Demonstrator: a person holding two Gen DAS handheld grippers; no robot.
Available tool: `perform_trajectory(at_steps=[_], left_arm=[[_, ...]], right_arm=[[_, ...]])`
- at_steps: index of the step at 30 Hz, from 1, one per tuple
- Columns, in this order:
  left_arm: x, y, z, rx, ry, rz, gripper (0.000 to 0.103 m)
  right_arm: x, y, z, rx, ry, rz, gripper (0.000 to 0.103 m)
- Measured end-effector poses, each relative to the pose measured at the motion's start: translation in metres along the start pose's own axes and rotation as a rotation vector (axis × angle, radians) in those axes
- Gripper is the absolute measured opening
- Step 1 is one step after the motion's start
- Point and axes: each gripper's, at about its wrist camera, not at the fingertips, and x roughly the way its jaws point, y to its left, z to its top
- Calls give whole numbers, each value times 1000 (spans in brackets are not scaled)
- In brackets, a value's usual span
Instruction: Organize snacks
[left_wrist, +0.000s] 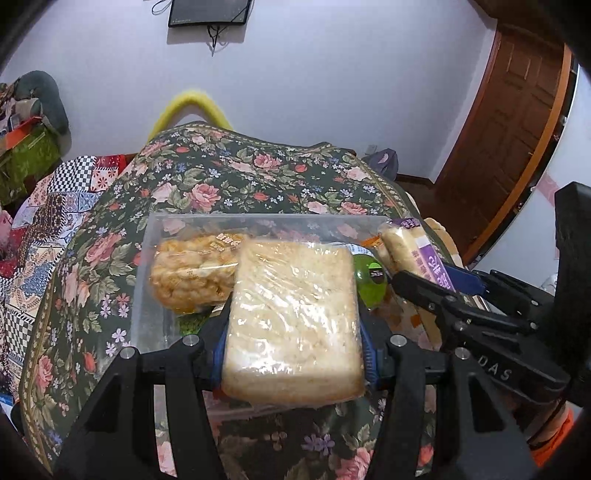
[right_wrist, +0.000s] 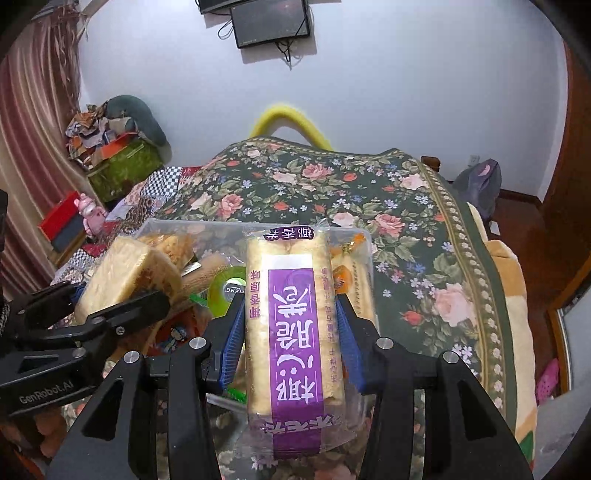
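My left gripper is shut on a pale rice cake block wrapped in clear film, held over a clear plastic box. It also shows in the right wrist view. My right gripper is shut on a long purple-labelled snack pack, held above the same box. That pack shows at the right of the left wrist view. In the box lie an orange puffed snack pack and a green round item.
The box rests on a dark floral cloth over a table. A patchwork cloth and a green box lie at the left. A wooden door stands at the right. Another orange-marked pack lies behind the purple pack.
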Motion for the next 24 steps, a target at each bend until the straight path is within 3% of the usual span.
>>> perform_trajectory(at_steps=[11, 24], left_arm=[[-22, -7, -1, 21, -33, -22, 55], [-173, -28, -15, 62, -308, 14, 56]], right_arm=[[-23, 1, 1, -9, -32, 11, 46], [-151, 34, -6, -51, -257, 62, 46]])
